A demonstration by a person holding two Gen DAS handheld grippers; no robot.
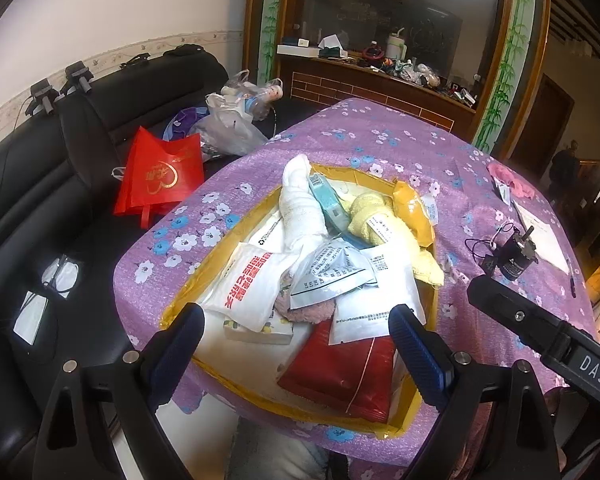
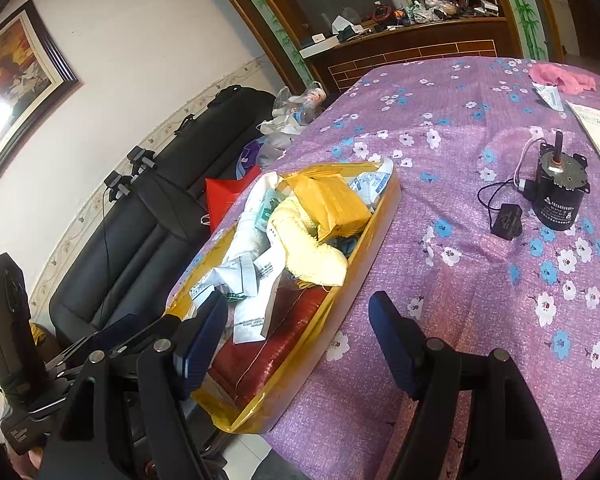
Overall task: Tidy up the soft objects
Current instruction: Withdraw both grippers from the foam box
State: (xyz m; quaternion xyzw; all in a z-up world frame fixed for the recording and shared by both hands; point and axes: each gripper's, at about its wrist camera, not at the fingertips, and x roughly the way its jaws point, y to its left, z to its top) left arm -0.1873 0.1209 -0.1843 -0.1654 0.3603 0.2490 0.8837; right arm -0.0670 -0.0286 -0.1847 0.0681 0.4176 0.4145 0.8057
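Soft objects heaped in yellow box (image 1: 416,408) at tablecloth (image 2: 480,280) edge. Left gripper (image 1: 296,344) spread wide, empty, over red pouch (image 1: 340,376). Right gripper (image 2: 300,344) released, empty, astride box rim. Risk: slick packets (image 1: 328,276) sliding off pile; box tipping from table edge if nudged.

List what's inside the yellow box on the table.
In the yellow box: a white towel, yellow towel, red packet, white pouches and a tan parcel. Anything beneath the pile is covered.
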